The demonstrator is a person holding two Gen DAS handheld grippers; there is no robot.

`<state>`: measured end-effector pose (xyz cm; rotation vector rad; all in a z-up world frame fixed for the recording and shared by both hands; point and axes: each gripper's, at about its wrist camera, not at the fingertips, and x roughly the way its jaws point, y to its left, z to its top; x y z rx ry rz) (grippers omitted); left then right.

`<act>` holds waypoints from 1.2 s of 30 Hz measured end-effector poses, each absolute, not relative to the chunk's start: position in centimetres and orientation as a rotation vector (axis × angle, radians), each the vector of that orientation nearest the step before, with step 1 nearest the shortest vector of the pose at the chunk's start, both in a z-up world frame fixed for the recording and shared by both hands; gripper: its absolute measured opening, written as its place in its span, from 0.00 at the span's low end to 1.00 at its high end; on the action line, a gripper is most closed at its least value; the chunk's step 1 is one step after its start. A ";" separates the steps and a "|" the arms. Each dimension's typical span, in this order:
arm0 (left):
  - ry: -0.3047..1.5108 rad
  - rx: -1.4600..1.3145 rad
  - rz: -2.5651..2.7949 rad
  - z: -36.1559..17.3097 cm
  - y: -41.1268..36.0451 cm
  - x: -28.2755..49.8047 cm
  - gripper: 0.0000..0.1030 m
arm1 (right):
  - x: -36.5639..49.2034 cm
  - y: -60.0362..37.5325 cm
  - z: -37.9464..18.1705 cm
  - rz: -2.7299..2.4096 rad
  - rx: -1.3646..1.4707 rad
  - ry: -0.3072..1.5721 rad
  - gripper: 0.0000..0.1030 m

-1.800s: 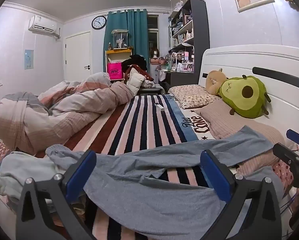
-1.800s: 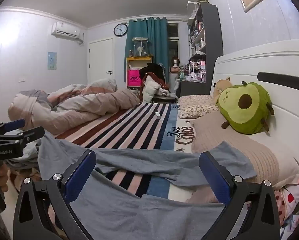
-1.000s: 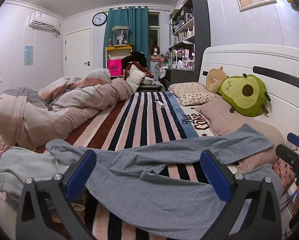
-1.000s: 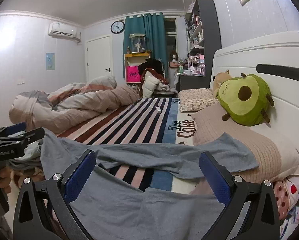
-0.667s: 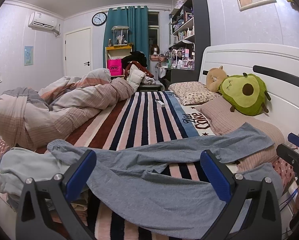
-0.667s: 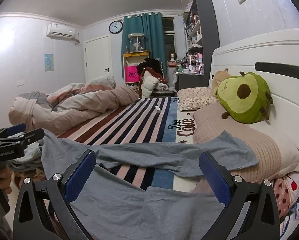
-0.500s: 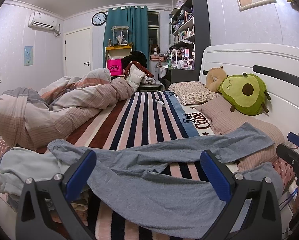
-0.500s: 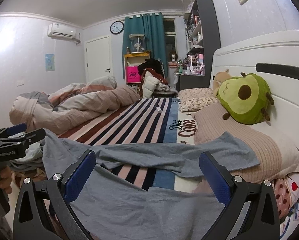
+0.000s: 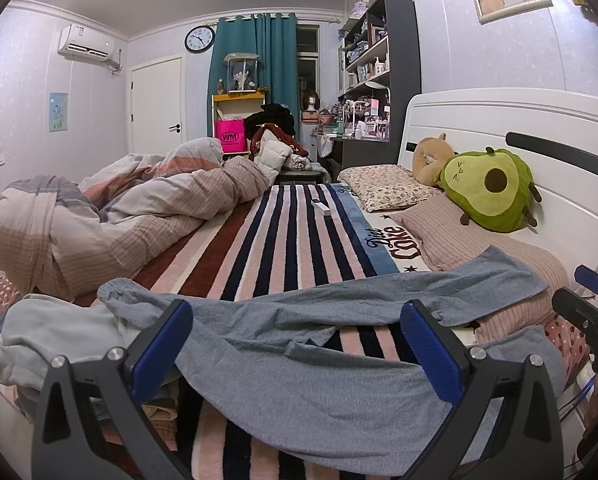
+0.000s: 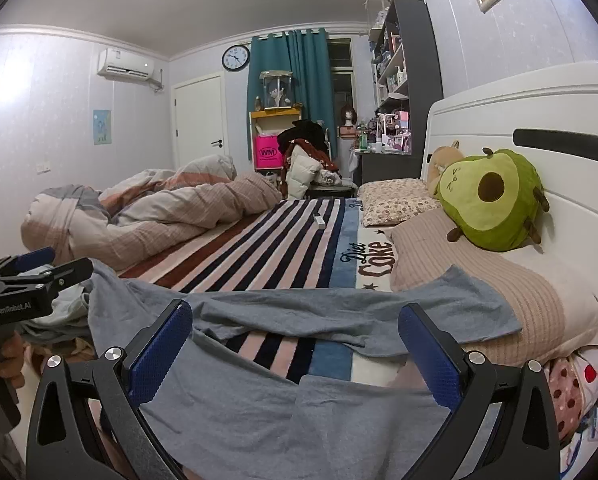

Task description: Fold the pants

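We are at the start of the folding: the grey pants (image 9: 319, 360) lie spread across the near end of the bed (image 9: 299, 232), on the striped blanket, not yet folded. One leg reaches to the right up onto the beige pillow (image 9: 459, 240); the other lies closer to us, and the waist end is at the left, beside a pale garment (image 9: 59, 332).

Our left tongs (image 9: 297, 344) are spread wide and hold nothing; they hover over the near leg. Our right tongs (image 10: 295, 344) are also spread and empty, above the same cloth.

We think the next move needs each pair of tongs to come down on an edge of the near leg, pinch only that layer, and carry it onto the far leg.

The left view shows the waist end and the pale garment clearly. The right view shows the left tongs from the side, and the far leg's cuff (image 10: 487, 304) on the pillow.
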<state>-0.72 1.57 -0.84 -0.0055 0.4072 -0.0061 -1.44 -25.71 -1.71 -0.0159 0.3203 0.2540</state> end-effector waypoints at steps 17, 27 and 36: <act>0.408 -0.004 0.000 -0.7 2.0 -1.1 0.99 | -2.0 -24.9 -1.5 0.257 -0.027 0.315 1.00; 0.404 -0.001 0.006 -0.6 2.3 -1.4 0.99 | -2.1 -24.9 -1.5 0.255 -0.024 0.313 1.00; 0.417 0.005 0.010 -0.4 2.1 -1.3 0.99 | -2.2 -25.5 -1.5 0.269 0.014 0.309 0.99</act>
